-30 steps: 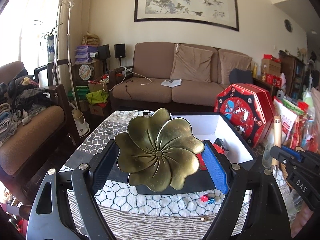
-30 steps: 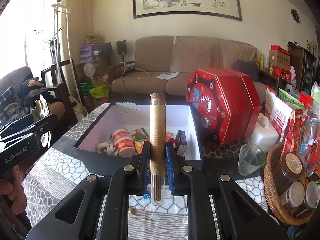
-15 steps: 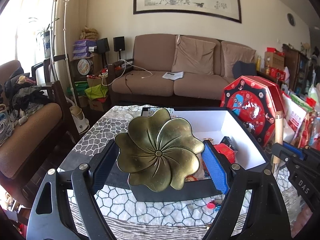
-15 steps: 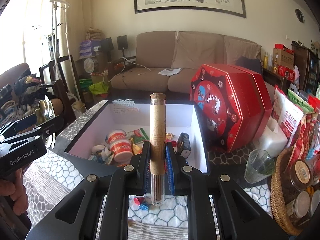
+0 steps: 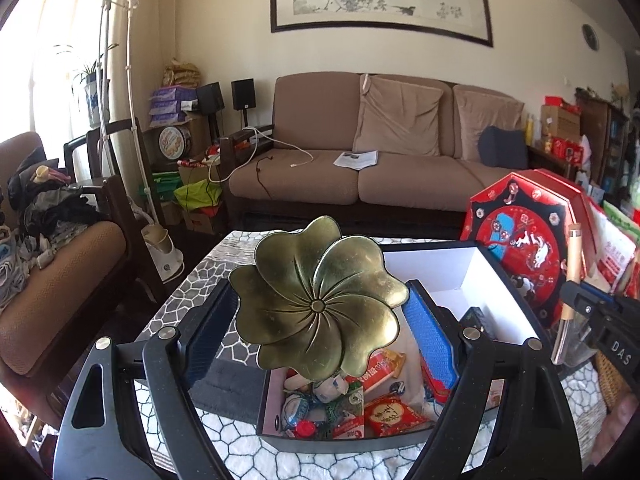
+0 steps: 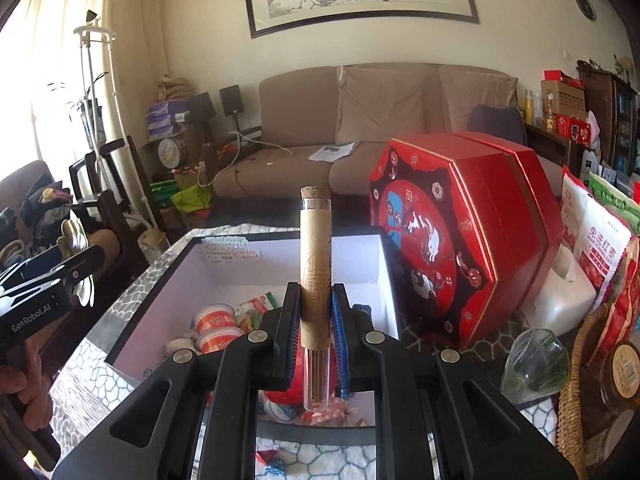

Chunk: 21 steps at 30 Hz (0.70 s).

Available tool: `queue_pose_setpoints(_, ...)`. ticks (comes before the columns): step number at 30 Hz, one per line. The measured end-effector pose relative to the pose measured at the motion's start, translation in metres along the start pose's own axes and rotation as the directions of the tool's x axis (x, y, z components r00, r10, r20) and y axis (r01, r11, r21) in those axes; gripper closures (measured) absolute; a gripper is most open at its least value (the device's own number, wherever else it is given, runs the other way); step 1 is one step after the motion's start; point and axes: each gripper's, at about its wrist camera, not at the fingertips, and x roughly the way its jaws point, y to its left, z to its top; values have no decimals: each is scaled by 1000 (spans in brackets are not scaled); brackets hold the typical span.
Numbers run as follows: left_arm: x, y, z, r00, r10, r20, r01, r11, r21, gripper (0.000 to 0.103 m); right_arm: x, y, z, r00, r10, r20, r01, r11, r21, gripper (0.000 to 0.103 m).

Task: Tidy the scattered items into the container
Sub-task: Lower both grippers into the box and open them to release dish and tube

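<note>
Both tongs nearer box point(image 5: 500, 280), L point(image 5: 320, 316) w/ brass dish point(image 5: 316, 300), R point(image 6: 316, 316) w/ tube point(image 6: 315, 264)

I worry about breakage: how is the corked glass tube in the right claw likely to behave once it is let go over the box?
The glass tube is probably fragile: its bare lower end looks thin and clear. Round and slim, it would likely roll on landing. Held upright with its cork on top, it should tip over rather than stand in the cluttered box.
</note>
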Motion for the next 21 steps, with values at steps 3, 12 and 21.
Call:
queue_pose_setpoints(3,10,-1,10,999,5,-32,-5,1000,-10,21,9,4,5,1000,5,-9,-5,1000,-18,89)
queue_pose_setpoints(12,43,-3,29,988,43,-146,-44,999,-3,21,32,15,36,1000,15,-4,-15,997,-79,89)
queue_pose_setpoints(21,115,-7,15,935,1,-356,-2,1000,-3,21,106,11,35,964,-35,-264,11,996,-91,89)
